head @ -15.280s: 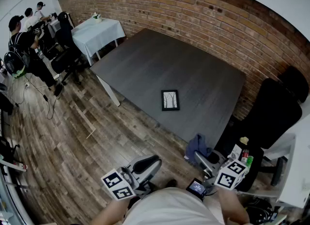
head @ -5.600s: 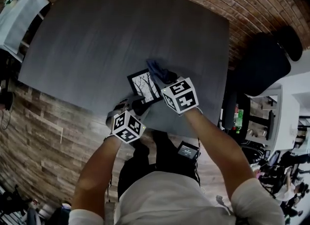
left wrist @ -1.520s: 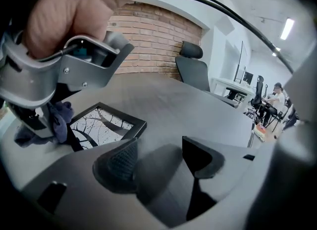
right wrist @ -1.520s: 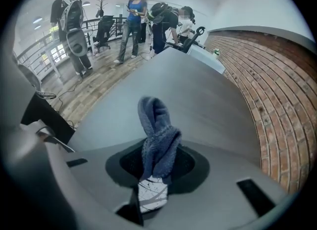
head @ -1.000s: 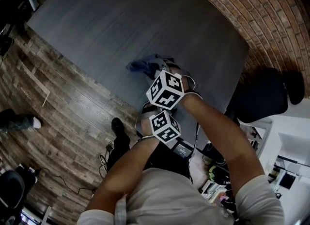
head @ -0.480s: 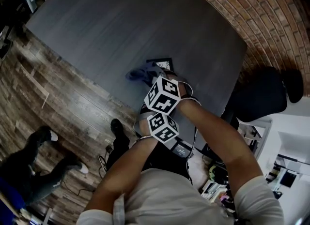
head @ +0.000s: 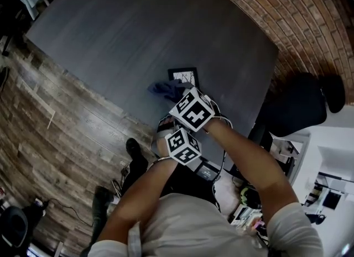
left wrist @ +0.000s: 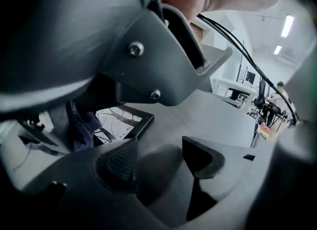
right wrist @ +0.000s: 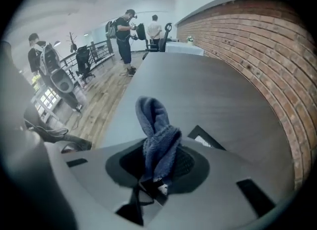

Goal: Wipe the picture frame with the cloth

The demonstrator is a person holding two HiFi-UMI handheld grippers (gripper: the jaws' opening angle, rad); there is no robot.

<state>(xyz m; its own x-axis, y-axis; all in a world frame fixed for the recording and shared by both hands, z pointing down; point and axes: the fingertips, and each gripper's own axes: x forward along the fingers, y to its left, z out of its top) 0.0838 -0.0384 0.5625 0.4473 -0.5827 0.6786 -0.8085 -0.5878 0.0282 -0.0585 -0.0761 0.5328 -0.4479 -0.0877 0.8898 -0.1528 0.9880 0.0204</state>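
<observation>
The black picture frame (head: 183, 76) with a white tree print lies flat on the dark grey table (head: 138, 29). A blue cloth (head: 165, 89) rests against the frame's near-left edge, and my right gripper (head: 178, 94) is shut on it. In the right gripper view the cloth (right wrist: 158, 137) bunches up between the jaws of the right gripper (right wrist: 158, 169), with one frame corner (right wrist: 205, 137) showing behind it. My left gripper (left wrist: 161, 157) hovers open over bare table just short of the frame (left wrist: 124, 122), with the cloth (left wrist: 84, 125) to its left. In the head view its jaws are hidden under the right gripper.
The table's near edge runs just under my hands, with wood floor (head: 61, 117) beyond it at left. A black office chair (head: 301, 106) stands at the table's right end and a brick wall (head: 287, 7) runs behind. People (right wrist: 124, 31) stand far off.
My right gripper has rolled and slid the cloth off the frame toward its near-left side, so most of the frame now shows. The left gripper has kept still.
</observation>
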